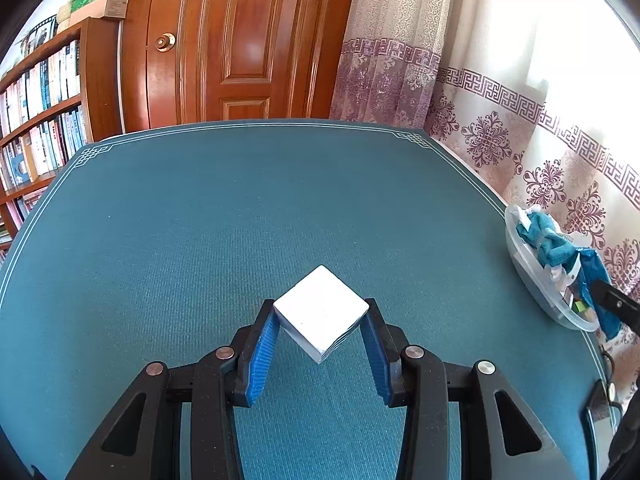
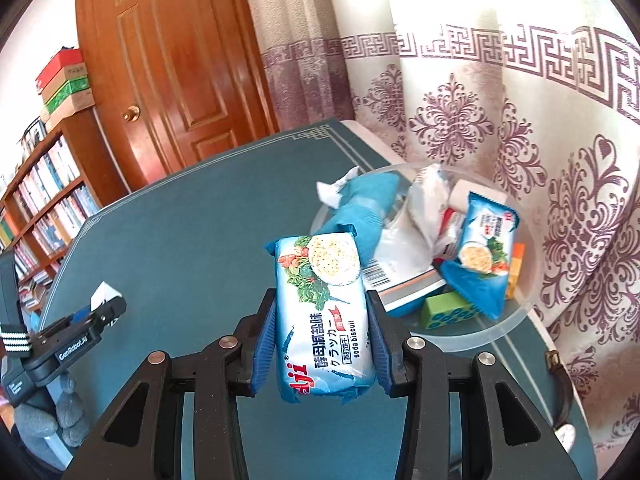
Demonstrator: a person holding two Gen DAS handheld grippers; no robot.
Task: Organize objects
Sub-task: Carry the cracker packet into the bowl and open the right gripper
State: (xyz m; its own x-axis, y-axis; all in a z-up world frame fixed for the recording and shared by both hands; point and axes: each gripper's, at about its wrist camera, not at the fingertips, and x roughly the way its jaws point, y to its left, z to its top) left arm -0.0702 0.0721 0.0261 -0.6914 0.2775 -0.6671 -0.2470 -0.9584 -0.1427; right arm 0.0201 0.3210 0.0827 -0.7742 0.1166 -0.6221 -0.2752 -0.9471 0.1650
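My left gripper (image 1: 321,312) is shut on a white cube-shaped block of paper (image 1: 322,312), held corner-forward above the teal table mat (image 1: 240,220). My right gripper (image 2: 322,304) is shut on a blue soda biscuit pack (image 2: 322,304), lifted just left of a clear round bowl (image 2: 472,340). The bowl holds a second biscuit pack (image 2: 482,252), a blue cloth (image 2: 364,204), crumpled white wrappers (image 2: 430,188), a green block (image 2: 450,310) and an orange piece (image 2: 516,272). In the left wrist view the bowl (image 1: 532,276) sits at the right table edge. The left gripper (image 2: 102,304) with its white block shows at the left of the right wrist view.
A patterned curtain (image 2: 520,120) hangs close behind the bowl. A wooden door (image 1: 240,40) and a bookshelf (image 1: 40,120) stand beyond the table's far edge. A watch (image 2: 566,432) lies on the table at the lower right.
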